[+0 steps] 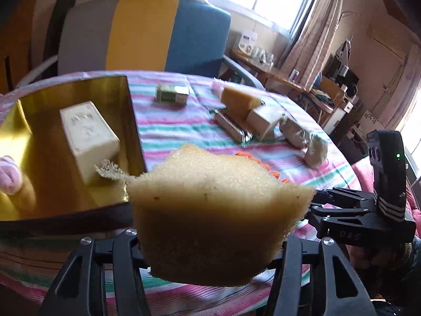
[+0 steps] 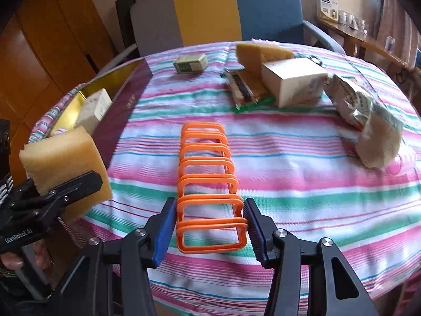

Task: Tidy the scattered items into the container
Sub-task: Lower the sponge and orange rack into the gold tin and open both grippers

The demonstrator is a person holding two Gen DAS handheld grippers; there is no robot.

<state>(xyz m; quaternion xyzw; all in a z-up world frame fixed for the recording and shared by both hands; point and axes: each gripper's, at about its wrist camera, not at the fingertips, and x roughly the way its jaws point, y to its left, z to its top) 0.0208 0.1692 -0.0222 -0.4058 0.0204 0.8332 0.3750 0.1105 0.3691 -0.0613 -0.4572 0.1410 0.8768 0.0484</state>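
A big yellow sponge (image 1: 215,216) fills the middle of the left wrist view, and my left gripper (image 1: 210,239) is shut on it. It hangs beside the near right corner of the gold-lined box (image 1: 126,121), which holds a white carton (image 1: 89,137) and something pink (image 1: 9,175). In the right wrist view, an orange wire rack (image 2: 208,184) lies on the striped cloth. My right gripper (image 2: 209,223) is shut on its near end, with both blue pads (image 2: 164,226) against its sides. The left gripper (image 2: 65,184) and sponge (image 2: 63,158) appear at the left.
Scattered at the back of the table are a small green box (image 2: 190,63), another sponge (image 2: 257,55), a cardboard box (image 2: 292,81), a flat snack packet (image 2: 242,87), a foil bag (image 2: 352,100) and a beige lump (image 2: 379,144). A grey, yellow and blue chair (image 2: 210,8) stands behind.
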